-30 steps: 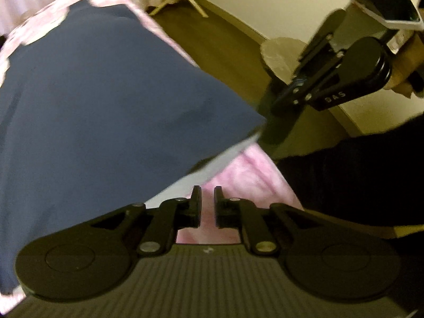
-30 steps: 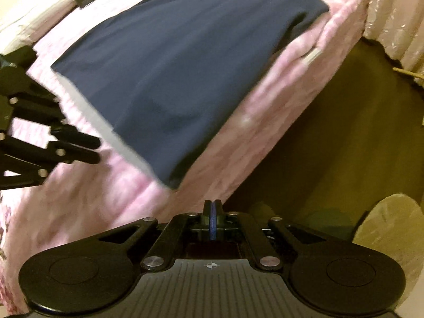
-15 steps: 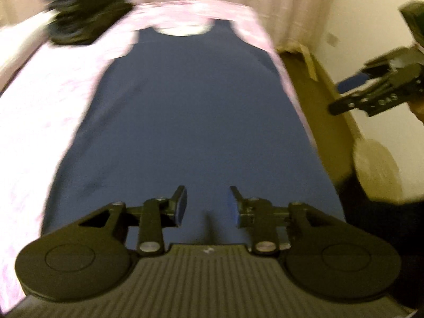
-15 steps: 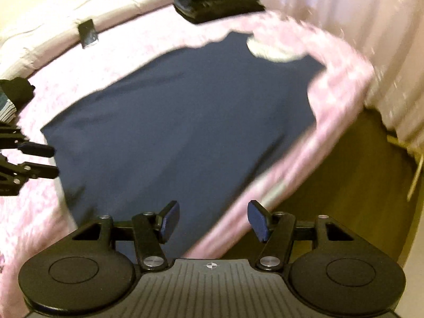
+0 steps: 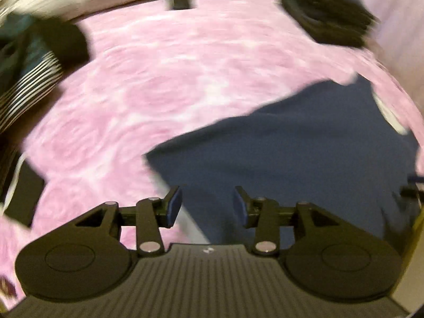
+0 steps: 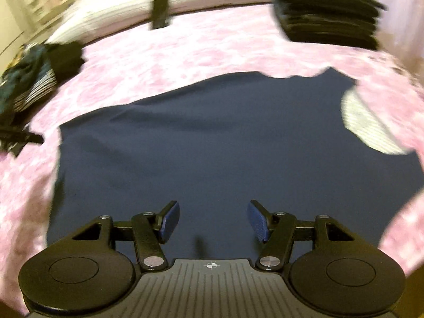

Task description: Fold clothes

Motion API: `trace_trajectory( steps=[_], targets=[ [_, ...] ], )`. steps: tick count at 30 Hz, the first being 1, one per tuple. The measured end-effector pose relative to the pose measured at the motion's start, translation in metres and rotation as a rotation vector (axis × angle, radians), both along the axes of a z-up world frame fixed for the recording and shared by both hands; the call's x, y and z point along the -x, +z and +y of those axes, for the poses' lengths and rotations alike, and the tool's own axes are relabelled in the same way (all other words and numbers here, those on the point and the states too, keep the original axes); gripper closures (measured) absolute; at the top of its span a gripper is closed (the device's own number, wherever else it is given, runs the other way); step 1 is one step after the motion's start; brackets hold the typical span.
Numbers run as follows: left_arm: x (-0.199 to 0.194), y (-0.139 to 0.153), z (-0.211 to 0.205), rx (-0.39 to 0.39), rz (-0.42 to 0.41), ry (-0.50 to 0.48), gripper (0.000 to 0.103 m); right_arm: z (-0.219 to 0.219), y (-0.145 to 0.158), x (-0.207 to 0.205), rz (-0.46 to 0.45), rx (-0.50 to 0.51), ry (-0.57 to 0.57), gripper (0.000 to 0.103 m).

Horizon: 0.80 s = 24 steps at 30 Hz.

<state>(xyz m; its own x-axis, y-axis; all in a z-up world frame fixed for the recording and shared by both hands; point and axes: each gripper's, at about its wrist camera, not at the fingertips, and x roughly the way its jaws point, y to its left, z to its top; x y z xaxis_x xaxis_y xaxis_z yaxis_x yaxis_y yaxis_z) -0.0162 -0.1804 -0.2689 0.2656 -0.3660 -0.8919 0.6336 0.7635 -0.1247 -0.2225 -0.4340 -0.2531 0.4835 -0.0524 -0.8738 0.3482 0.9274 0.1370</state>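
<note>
The left gripper (image 5: 208,205) is opening over the navy shirt's (image 6: 201,143) hem corner, nothing pinched; the right gripper (image 6: 213,221) hangs spread, empty. The shirt lies flat near the pink bed's (image 6: 212,45) foot edge.

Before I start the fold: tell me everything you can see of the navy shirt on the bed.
The navy blue sleeveless shirt lies spread flat on the pink patterned bedspread, a plain, thin, soft-looking fabric. Its scooped neckline shows a pale ribbed inner lining at the right; the hem edge runs down the left. A few shallow creases cross it; no fold is made yet. Both grippers are over it with empty jaws, the left gripper opening, the right gripper open; neither touches the cloth.
</note>
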Motion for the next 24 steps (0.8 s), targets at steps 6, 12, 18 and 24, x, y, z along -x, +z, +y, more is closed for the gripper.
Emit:
trace_trajectory(
  steps=[6, 12, 18, 24],
  targets=[
    [-0.029, -0.030, 0.023, 0.045, 0.074, 0.100, 0.065, 0.055, -0.013, -0.020, 0.016, -0.055, 0.131, 0.043],
    [-0.069, -0.071, 0.020, 0.173, 0.178, 0.013, 0.068, 0.126, -0.016, -0.014, 0.049, -0.037, 0.024, 0.043],
    [-0.087, -0.083, 0.019, 0.269, 0.220, -0.078, 0.076, 0.180, -0.021, 0.001, 0.105, 0.000, -0.111, 0.042],
    [-0.099, -0.092, 0.022, 0.306, 0.265, -0.088, 0.077, 0.221, -0.028, 0.013, 0.116, 0.016, -0.128, 0.042]
  ],
)
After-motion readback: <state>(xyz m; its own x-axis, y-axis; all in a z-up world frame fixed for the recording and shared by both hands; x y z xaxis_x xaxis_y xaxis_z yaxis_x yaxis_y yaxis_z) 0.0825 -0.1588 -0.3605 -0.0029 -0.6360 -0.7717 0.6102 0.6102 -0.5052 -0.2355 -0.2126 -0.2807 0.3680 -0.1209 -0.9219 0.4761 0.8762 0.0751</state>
